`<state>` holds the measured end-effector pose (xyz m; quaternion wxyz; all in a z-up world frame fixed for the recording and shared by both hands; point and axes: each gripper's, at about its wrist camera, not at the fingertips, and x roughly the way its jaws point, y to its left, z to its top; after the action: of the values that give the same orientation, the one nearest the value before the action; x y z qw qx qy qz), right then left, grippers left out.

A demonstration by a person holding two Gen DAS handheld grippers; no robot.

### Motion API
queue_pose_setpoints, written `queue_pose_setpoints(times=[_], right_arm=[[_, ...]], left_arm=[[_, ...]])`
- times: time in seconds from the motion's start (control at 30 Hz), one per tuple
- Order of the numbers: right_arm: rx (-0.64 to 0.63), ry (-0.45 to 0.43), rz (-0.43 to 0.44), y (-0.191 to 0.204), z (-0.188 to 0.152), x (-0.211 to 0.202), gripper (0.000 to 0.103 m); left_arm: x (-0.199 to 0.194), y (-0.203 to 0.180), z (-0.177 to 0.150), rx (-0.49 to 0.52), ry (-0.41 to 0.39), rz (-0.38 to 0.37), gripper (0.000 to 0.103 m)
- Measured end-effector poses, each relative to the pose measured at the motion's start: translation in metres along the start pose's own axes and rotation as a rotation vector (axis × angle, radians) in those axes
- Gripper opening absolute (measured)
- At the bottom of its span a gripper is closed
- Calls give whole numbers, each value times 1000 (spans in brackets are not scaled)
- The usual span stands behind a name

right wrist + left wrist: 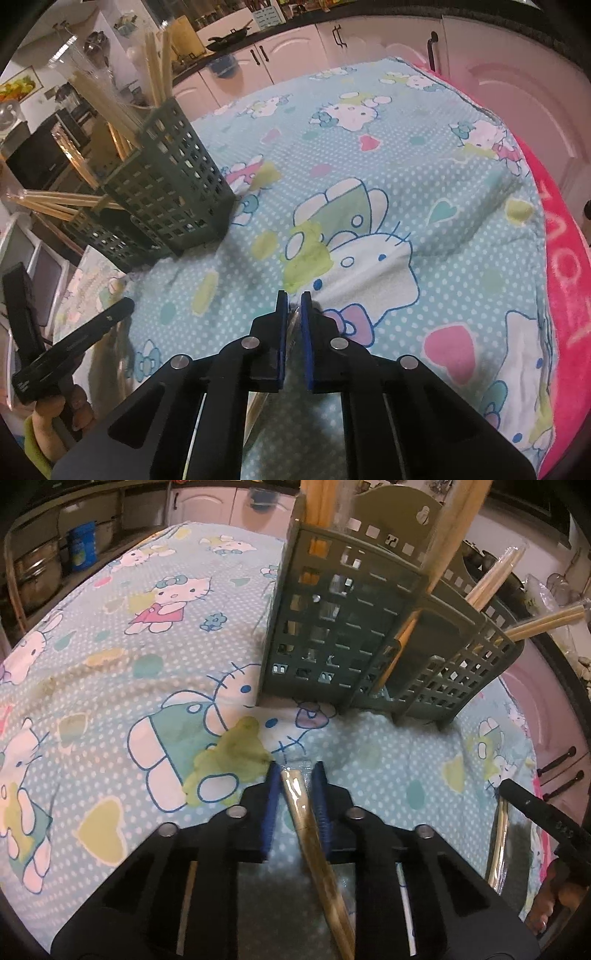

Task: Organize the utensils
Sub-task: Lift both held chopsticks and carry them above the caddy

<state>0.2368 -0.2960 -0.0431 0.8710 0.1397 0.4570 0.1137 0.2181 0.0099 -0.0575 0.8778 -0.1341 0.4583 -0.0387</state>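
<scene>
Now, left gripper (297, 770), lower centre of its view: blue pads nipped onto a plastic-wrapped pair of chopsticks (317, 849), which runs back under the tool toward the bottom edge. Right gripper (291, 301), lower centre of its own view: jaws drawn narrow, a thin clear wrapper end (293, 317) pinched between the pads. Green utensil holder (343, 627) stands on the cartoon-print cloth (129, 664), upper right in left view, upper left in right view, more chopsticks leaning out of its compartments.
</scene>
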Motion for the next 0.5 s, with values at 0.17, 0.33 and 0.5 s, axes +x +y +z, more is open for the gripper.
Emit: queue_pose_setpoints(times=[0.17, 0.33, 0.5], right_arm=[[-5, -25, 13, 2, -1, -13, 7], [-6, -50, 28, 5, -3, -27, 7], [-33, -80, 57, 15, -3, -42, 6]], left_arm=[[-12, 9, 0, -31, 6, -72, 5], [-37, 6, -3, -17, -30, -141, 3], [-62, -7, 0, 17, -69, -185, 3]])
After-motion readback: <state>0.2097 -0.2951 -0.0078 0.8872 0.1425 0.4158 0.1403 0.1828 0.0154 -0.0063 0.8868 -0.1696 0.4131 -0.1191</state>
